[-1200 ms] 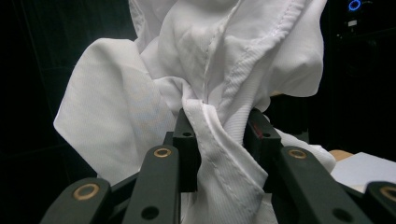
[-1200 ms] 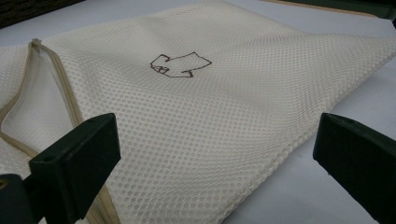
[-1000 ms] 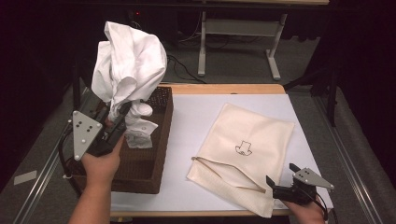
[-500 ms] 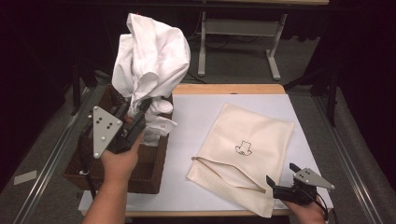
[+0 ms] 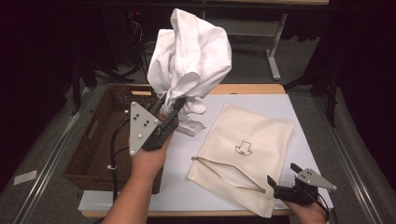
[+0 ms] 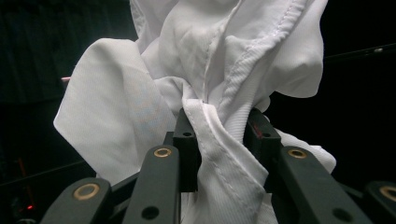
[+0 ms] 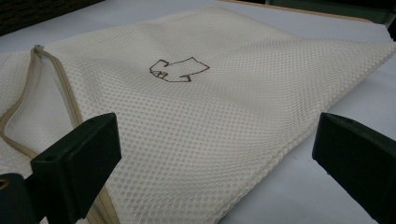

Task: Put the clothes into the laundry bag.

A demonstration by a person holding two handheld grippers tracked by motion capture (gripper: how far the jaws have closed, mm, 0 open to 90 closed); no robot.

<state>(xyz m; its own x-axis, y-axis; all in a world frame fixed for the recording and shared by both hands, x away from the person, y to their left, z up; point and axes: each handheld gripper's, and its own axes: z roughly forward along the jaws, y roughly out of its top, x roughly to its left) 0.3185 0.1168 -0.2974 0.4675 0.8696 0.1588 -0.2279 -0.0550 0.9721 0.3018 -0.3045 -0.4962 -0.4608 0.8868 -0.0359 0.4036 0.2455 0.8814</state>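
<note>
A crumpled white garment (image 5: pixel 191 56) is held up in the air by my left gripper (image 5: pixel 170 103), above the gap between basket and bag. In the left gripper view its black jaws pinch a bunched fold of the white garment (image 6: pixel 219 140) near my left gripper (image 6: pixel 219 135). A cream mesh laundry bag (image 5: pixel 245 154) with a small brown shirt mark lies flat on the white table sheet, its zipper mouth open toward the front left. My right gripper (image 5: pixel 282 179) rests open at the bag's front right corner; my right gripper (image 7: pixel 215 154) has the mesh bag (image 7: pixel 196 107) between its jaws, untouched.
A dark brown wicker basket (image 5: pixel 100 140) stands at the table's left side. The white sheet (image 5: pixel 280 105) covers the wooden table top. Beyond the far edge are a desk's metal legs (image 5: pixel 273 56) and dark floor.
My left gripper has carried the white garment up and rightward, from over the basket toward the mesh bag. The right gripper has stayed put.
</note>
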